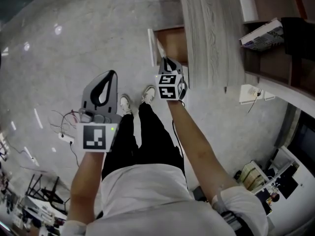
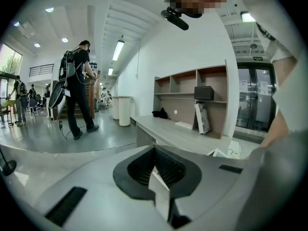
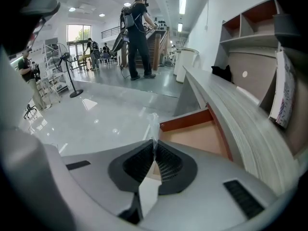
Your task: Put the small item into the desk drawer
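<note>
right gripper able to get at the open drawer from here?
Probably yes. The right gripper, shut on a thin clear plastic item, points toward the open drawer, and nothing visible stands between them. How far it still has to drop is unclear.

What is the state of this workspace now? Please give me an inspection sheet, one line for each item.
Surface: grey desk top above a shiny floor.
Job's things: drawer open, visible part empty; small item not yet inside.
Clutter: magazine leaning under the shelf; black object on the desk.
Grippers: right gripper shut on the small item, pointing at the drawer; left gripper shut, empty.
Cables: loose wires on the floor.
Surroundings: person standing far off.
</note>
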`<state>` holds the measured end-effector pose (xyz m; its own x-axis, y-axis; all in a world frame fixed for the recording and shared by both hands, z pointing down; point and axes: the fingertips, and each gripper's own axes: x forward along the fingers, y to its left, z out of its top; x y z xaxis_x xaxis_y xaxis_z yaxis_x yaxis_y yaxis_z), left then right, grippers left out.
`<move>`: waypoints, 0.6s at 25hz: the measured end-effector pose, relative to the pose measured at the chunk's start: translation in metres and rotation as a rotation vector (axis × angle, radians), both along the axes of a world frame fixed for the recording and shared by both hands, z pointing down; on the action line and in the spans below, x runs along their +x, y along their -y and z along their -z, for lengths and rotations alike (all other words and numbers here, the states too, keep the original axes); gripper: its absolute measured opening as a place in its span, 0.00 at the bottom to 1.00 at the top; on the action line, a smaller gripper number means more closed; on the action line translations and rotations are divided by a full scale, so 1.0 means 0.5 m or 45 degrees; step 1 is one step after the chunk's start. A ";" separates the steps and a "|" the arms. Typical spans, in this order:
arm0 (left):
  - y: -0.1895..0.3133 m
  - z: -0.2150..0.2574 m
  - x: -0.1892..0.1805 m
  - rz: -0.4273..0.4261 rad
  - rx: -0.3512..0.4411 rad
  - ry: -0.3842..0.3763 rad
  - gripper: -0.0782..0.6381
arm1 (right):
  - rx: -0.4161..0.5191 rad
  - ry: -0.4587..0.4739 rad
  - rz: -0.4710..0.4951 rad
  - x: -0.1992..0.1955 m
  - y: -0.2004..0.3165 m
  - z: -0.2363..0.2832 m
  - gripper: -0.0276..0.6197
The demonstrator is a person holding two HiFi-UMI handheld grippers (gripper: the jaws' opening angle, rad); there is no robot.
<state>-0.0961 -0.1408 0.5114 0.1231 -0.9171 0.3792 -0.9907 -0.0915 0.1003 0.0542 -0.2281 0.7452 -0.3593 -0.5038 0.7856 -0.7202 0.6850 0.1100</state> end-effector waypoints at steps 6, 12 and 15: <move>0.011 -0.051 -0.005 0.025 -0.020 -0.051 0.13 | -0.023 -0.063 0.025 -0.009 0.010 -0.055 0.09; 0.020 -0.079 -0.011 0.068 -0.009 -0.083 0.13 | -0.037 -0.089 0.033 -0.013 0.016 -0.082 0.09; 0.018 -0.085 -0.016 0.077 -0.009 -0.086 0.13 | -0.054 -0.118 0.029 -0.012 0.023 -0.099 0.09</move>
